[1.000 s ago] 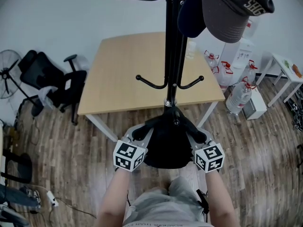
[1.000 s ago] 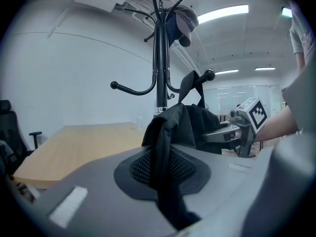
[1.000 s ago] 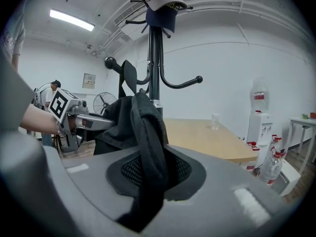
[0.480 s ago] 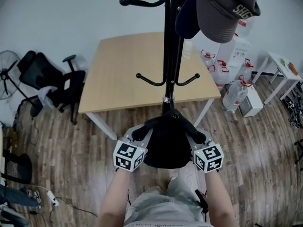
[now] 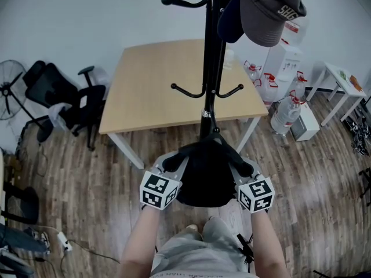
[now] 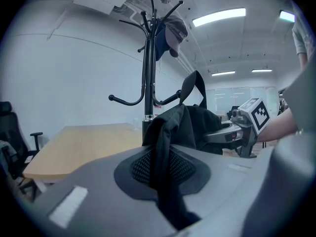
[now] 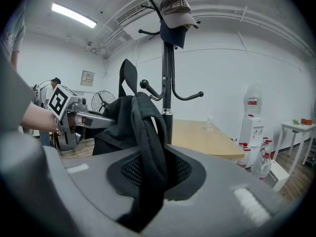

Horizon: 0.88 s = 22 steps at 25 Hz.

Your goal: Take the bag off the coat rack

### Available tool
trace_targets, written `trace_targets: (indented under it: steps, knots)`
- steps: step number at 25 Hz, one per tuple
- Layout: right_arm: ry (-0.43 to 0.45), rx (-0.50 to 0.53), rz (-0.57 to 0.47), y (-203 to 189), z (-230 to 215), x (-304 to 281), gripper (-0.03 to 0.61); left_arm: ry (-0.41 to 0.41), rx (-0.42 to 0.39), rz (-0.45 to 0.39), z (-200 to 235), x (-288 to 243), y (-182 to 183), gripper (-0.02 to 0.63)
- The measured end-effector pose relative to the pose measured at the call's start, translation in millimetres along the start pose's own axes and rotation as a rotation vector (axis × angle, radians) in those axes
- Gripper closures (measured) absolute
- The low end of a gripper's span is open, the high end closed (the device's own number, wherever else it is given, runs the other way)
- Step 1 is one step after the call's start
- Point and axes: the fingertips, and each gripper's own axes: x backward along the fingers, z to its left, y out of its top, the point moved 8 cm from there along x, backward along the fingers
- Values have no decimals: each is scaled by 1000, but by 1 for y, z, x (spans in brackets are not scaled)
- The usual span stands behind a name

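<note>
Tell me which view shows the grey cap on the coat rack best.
The right gripper view: the grey cap shows whole, brim and front print included, atop the coat rack. The head view shows it larger but cut by the top edge. The left gripper view shows it small, from the side.

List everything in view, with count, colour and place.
bag: one, black, clamped between both hand-held grippers
coat rack: one, black, before the table
caps: two, grey and navy, rack's top
table: one, light wood, behind the rack
office chair: one, black, left of table
fan: one, dark, far left
water bottles: several, clear, right of table
side table: one, white, far right
left hand-held gripper: one, grey, shut on bag
right hand-held gripper: one, grey, shut on bag
</note>
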Motion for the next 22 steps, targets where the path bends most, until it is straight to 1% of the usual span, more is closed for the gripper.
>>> trace_targets:
  steps: [9,17,22]
  knots:
    - [5,19,-7,8,10,12,514,26,-12,-2,-8,16,8,551]
    - [50,73,-26,34,21,20,515,89,-14,-16,-15,43,27,551]
    - [65,77,-34,47,29,30,514,110,-38,-20,-23,59,41,551]
